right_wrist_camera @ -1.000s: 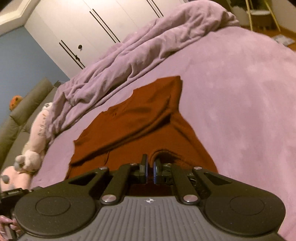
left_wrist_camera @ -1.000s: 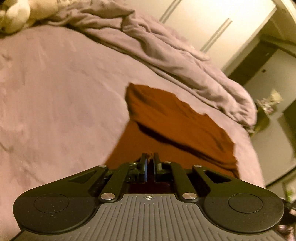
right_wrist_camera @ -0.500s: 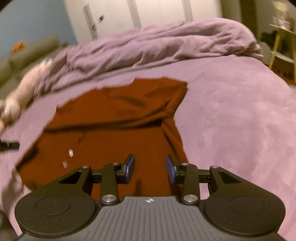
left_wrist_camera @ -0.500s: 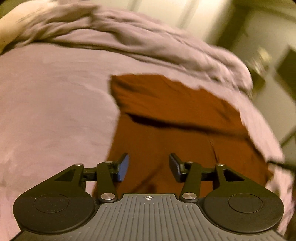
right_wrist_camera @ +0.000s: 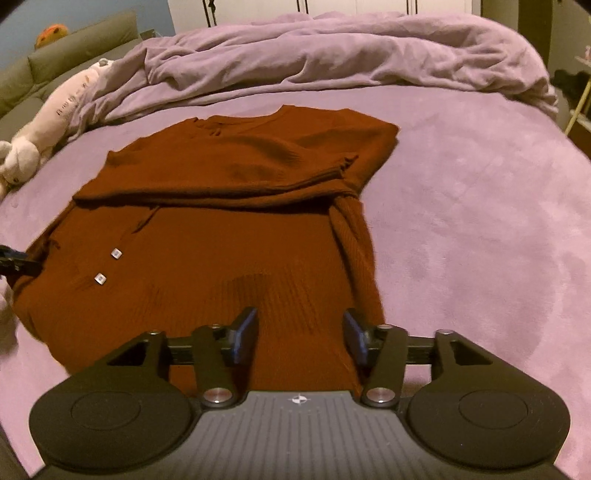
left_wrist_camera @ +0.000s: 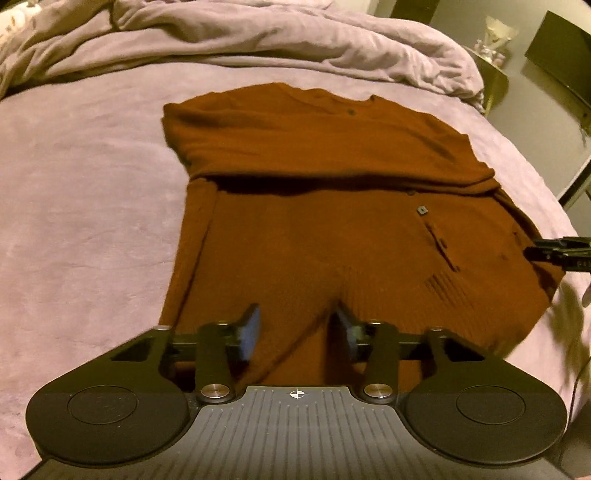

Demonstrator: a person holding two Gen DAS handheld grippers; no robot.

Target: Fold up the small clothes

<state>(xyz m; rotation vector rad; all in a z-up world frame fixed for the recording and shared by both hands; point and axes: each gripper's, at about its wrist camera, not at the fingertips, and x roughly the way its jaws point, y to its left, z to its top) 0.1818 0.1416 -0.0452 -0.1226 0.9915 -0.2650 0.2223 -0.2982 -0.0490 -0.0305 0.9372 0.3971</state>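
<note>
sweater (left_wrist_camera: pixel 317 206) flat | both jaws released | right view only: plush toy (right_wrist_camera: pixel 44 122)

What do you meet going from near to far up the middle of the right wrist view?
Right gripper, open → rust-brown sweater lying on the bed, its upper part folded down → bare purple bedspread → bunched purple blanket → white wardrobe doors.
</note>
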